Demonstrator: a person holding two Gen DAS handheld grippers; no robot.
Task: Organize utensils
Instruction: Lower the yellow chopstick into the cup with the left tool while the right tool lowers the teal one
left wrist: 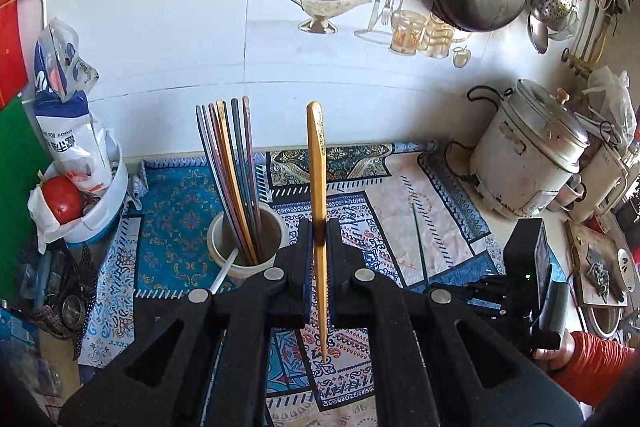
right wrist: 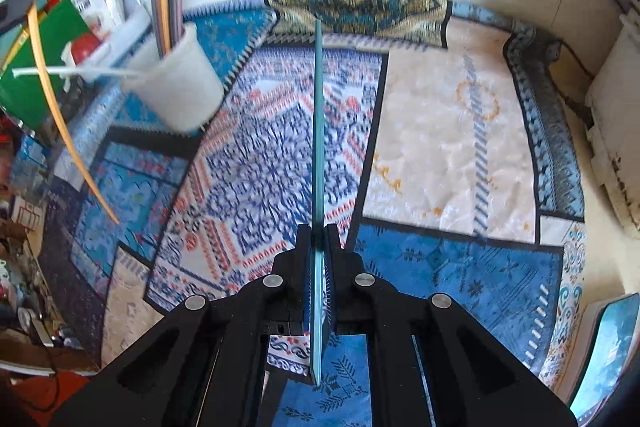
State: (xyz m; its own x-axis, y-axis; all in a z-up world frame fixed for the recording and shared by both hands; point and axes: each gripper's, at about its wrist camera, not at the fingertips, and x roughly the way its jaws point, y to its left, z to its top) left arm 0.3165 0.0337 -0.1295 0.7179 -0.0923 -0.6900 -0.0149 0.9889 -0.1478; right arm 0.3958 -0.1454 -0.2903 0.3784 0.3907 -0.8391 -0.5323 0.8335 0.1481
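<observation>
**A:** Left wrist view first: the left gripper (left wrist: 319, 239) has its jaws pinched tight on a yellow chopstick (left wrist: 317, 167). Long axis runs straight away from the camera, the thick end up toward the wall, the thin tip down over the patterned mat (left wrist: 400, 195). The white cup (left wrist: 224, 259) with the other chopsticks (left wrist: 232, 155) sits just left of it, upright. Bottom of the cup is hidden behind the gripper.

**B:** And the other hand? I only see an orange sleeve (left wrist: 592, 359) at the edge, mostly cut off.

**A:** Right wrist view: the right gripper (right wrist: 319, 251) is clamped on a teal chopstick (right wrist: 318, 147), edge-on, pointing straight ahead toward the far edge of the mat (right wrist: 440, 127). Its near end pokes out behind the pads. The cup (right wrist: 180, 83) is off to the upper left, well apart and blurry, so I can't count what's in it. The yellow stick (right wrist: 52, 87) shows as a curved streak at the left.
</observation>
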